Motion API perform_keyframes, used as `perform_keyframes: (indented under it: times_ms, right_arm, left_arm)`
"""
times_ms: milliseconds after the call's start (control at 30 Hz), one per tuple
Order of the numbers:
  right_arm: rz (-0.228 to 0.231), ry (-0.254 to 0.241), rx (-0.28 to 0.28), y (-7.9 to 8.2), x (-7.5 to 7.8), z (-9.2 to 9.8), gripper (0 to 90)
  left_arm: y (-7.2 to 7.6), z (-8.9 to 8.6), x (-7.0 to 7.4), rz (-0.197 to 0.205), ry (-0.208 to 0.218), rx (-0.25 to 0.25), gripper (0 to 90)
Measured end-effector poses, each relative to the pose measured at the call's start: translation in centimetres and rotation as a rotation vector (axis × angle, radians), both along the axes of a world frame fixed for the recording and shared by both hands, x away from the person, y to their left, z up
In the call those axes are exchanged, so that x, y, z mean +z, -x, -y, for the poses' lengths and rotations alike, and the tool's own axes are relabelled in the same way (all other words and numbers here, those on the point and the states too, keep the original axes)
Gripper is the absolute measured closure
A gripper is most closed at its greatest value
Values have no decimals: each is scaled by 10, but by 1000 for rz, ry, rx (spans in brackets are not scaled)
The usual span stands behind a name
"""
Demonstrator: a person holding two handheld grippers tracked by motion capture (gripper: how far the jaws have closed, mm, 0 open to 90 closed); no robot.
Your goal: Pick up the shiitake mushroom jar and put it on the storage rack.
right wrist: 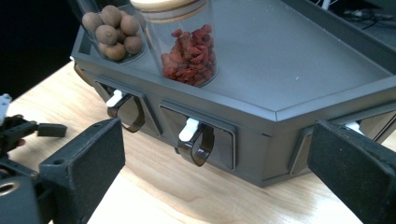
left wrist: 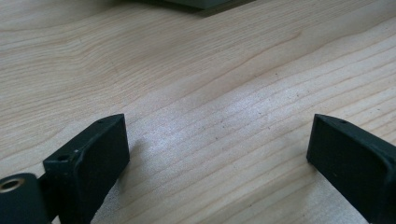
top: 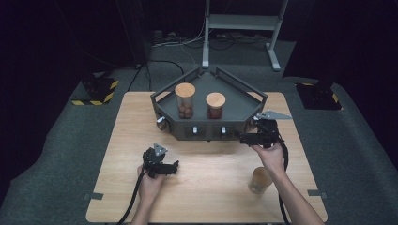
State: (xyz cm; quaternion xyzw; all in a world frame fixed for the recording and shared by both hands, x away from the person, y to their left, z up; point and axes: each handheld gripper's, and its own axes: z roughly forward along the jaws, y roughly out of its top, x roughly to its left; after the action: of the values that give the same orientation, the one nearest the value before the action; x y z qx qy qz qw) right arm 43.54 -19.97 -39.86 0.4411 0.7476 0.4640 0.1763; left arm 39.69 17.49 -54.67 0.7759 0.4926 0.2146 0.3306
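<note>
the high view looks forward and down from above the near edge of the wooden table (top: 206,187), far enough to take in the whole top, the dark tray (top: 209,123) in the upper centre and the floor beyond. the left gripper view sits low and close, facing bare wood (left wrist: 196,93), with the tray's edge just at its top. the right gripper view is close to the tray's front wall (right wrist: 261,140), looking slightly down into it; it shares both jars (right wrist: 189,51) with the high view.
</note>
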Motion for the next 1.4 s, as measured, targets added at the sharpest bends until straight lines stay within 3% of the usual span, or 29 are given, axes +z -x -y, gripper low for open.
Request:
perform_keyframes:
  times_ms: [300,1400]
  right_arm:
    - [27,2,-20,3,-5,9,40]
    - [56,-12,36,25,-27,32,56]
  left_arm:
    - [0,0,0,0,0,1,59]
    - [0,0,0,0,1,1,58]
